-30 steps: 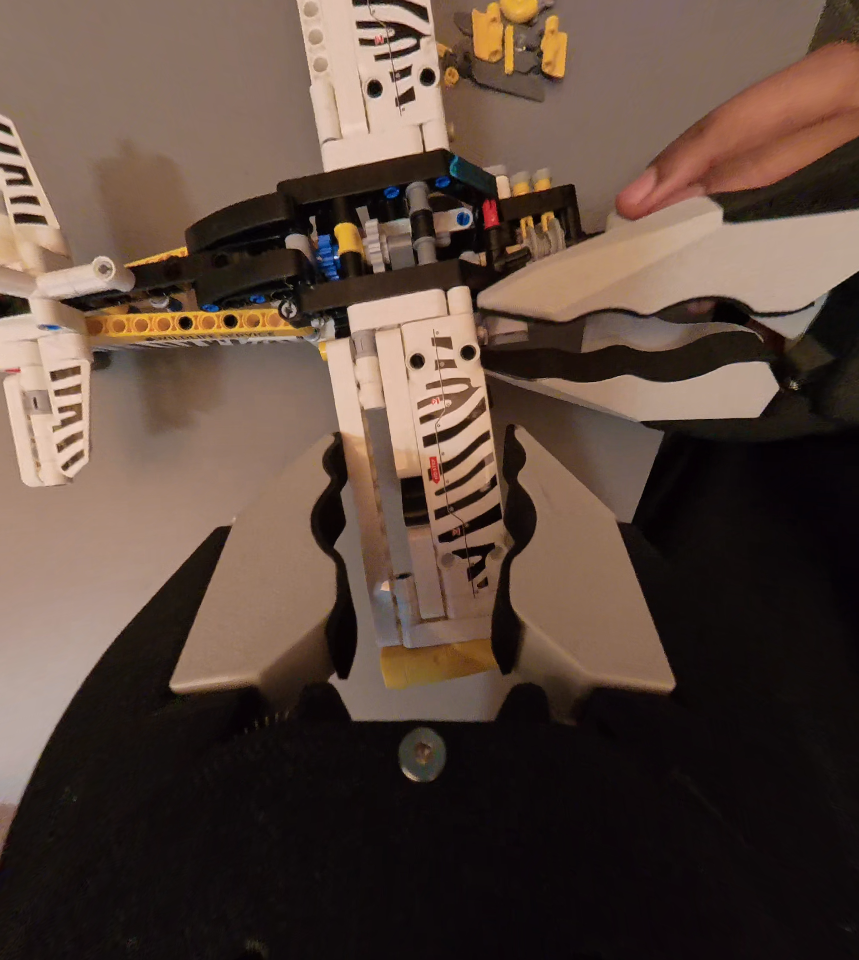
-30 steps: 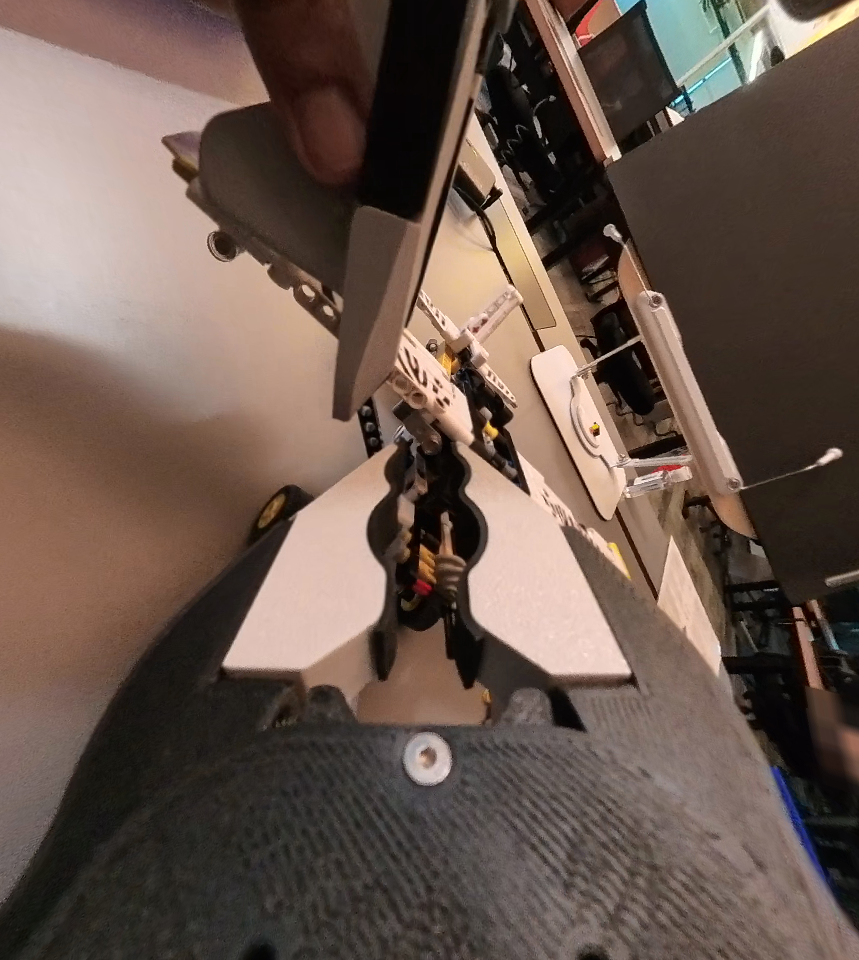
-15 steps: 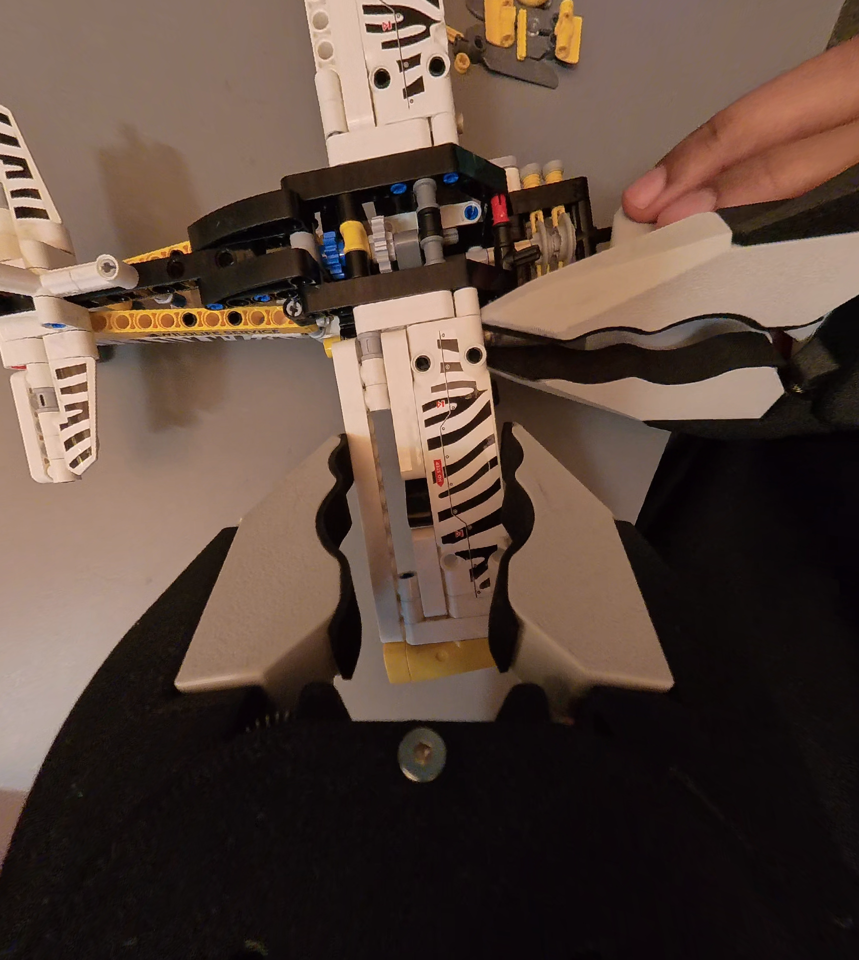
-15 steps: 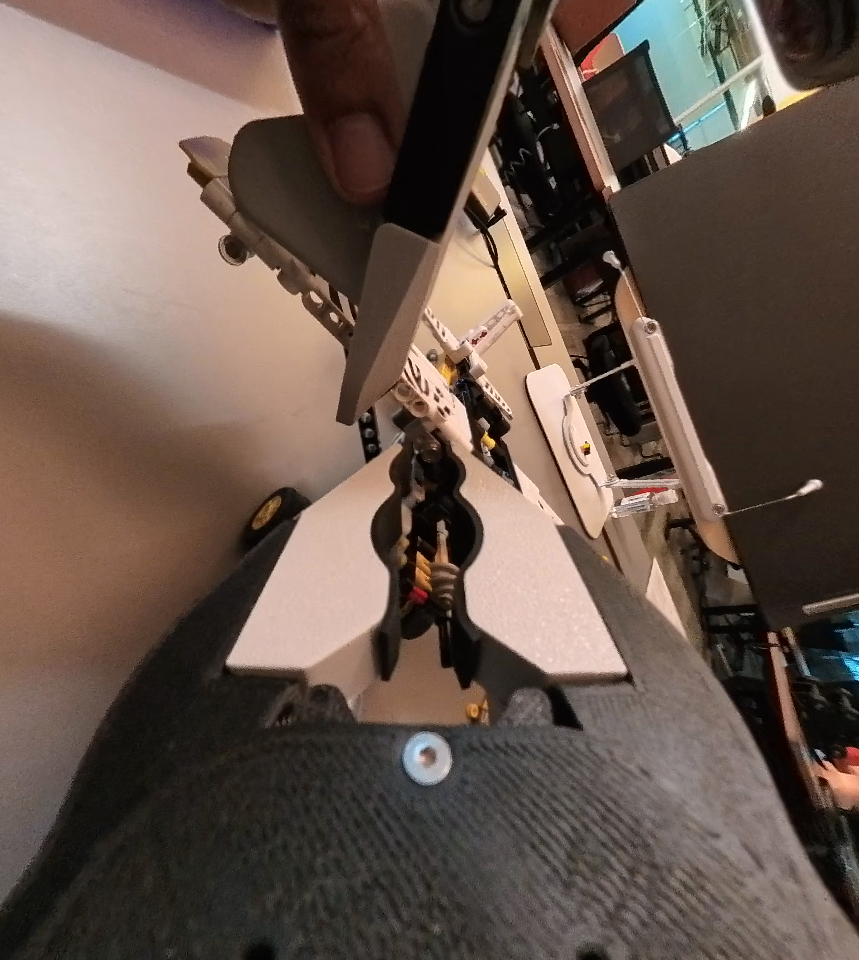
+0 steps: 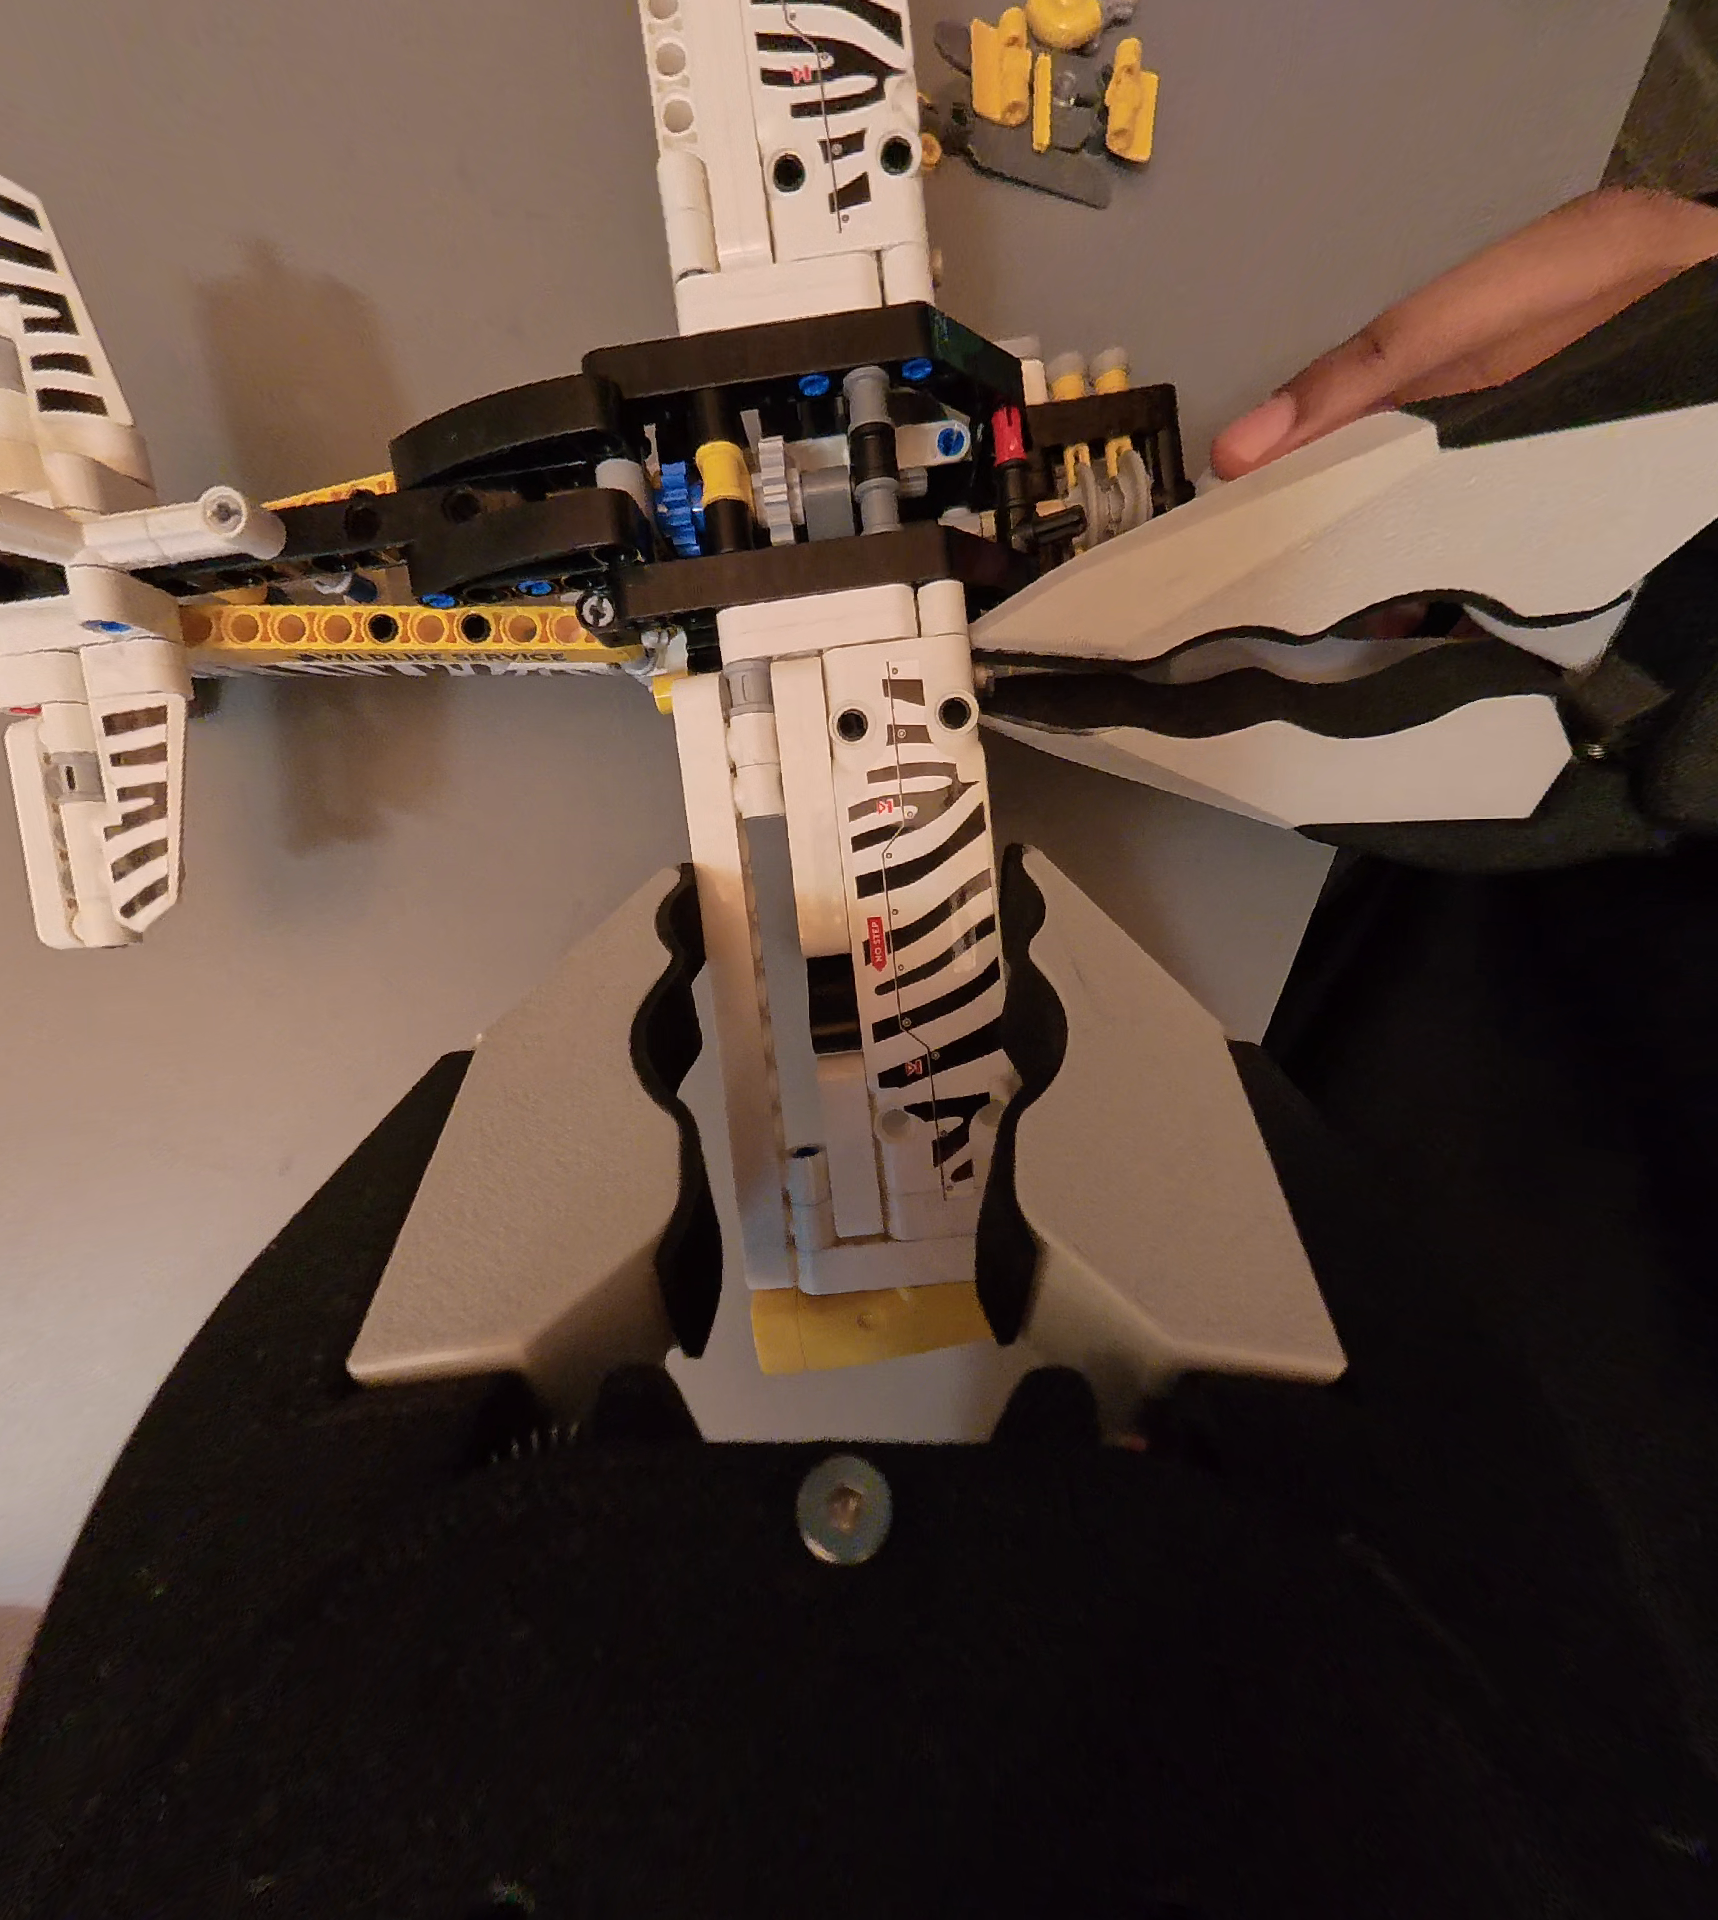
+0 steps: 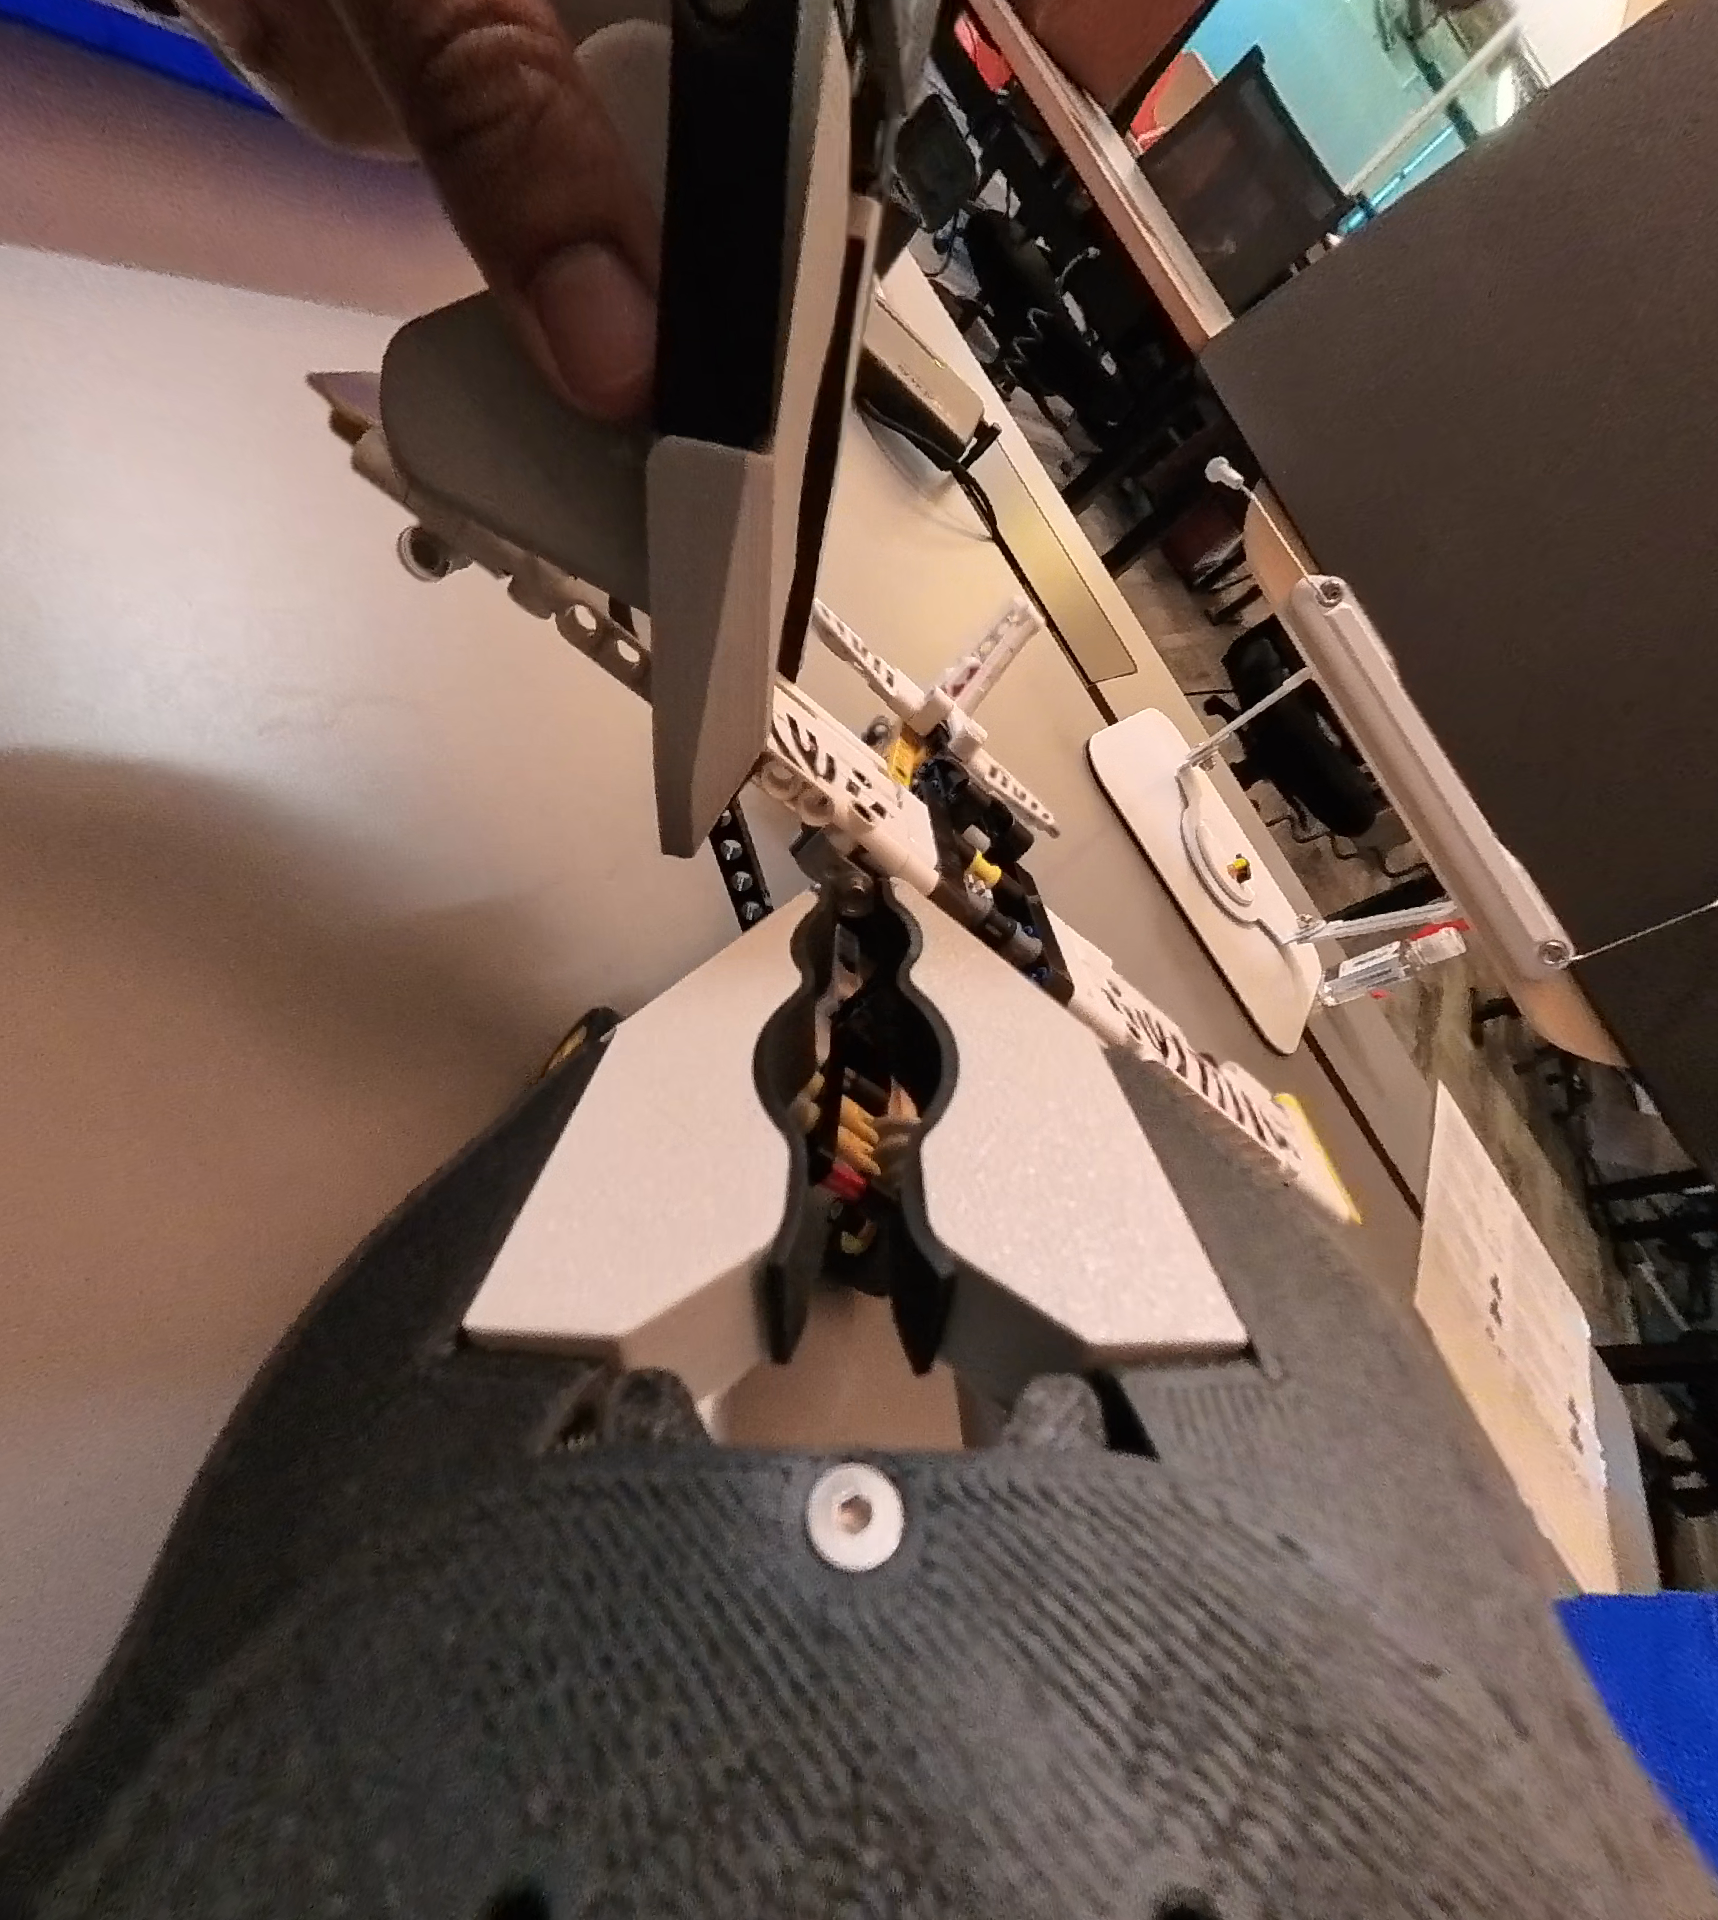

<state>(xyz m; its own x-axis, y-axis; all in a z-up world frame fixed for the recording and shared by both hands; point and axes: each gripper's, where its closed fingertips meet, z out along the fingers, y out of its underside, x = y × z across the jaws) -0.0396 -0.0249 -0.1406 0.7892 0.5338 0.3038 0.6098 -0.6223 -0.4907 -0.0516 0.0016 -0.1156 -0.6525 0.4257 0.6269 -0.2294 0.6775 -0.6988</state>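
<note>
The left wrist view looks straight down from close above the grey counter (image 5: 211, 1143), along its own claw (image 5: 844, 1049). The right wrist view sits low beside the counter and looks sideways across it, far into a room. Both views are very near and share the same toy plane (image 5: 813, 499), and each also shows the other claw.
</note>
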